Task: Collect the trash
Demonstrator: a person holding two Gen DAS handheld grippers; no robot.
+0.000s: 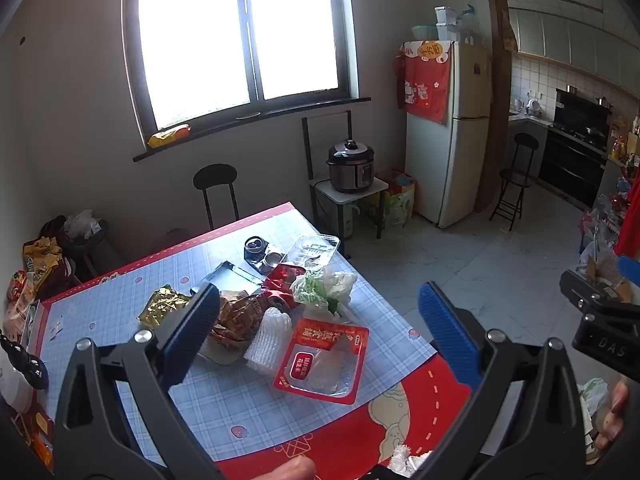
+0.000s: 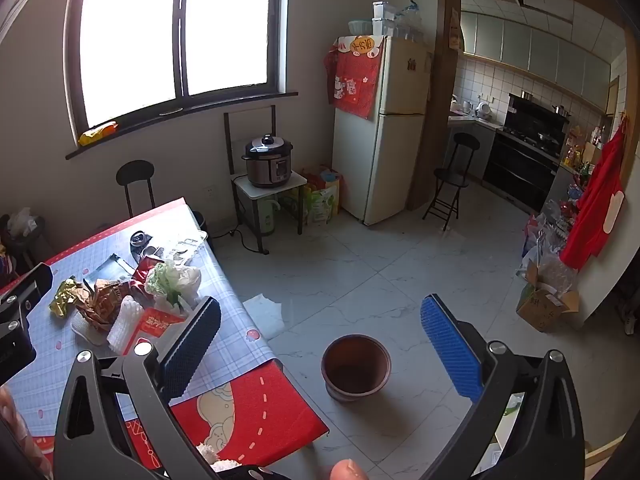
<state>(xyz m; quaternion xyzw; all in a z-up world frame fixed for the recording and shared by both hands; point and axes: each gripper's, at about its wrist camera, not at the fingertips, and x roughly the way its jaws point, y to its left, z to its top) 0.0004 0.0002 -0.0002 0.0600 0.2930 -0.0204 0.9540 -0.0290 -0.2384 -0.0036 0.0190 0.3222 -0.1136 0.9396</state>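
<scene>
Trash lies in a heap on the table [image 1: 224, 396]: a red peanut packet [image 1: 322, 360], white foam netting [image 1: 267, 338], a brown crumpled wrapper [image 1: 236, 316], a gold wrapper [image 1: 162, 305], a green-white plastic bag [image 1: 322, 286], a clear tray [image 1: 314, 250] and a dark can [image 1: 255, 249]. My left gripper [image 1: 320, 316] is open and empty, held above the heap. My right gripper [image 2: 320, 324] is open and empty, over the table's right edge, with a brown round bin [image 2: 356, 366] on the floor beneath. The heap also shows in the right wrist view [image 2: 120, 296].
A pressure cooker [image 1: 351, 166] stands on a small stand by the fridge [image 1: 450, 128]. Black stools stand behind the table [image 1: 216, 188] and near the kitchen [image 1: 516, 178]. A white sheet [image 2: 266, 310] lies on the floor. Bags and boxes [image 2: 548, 296] line the right wall.
</scene>
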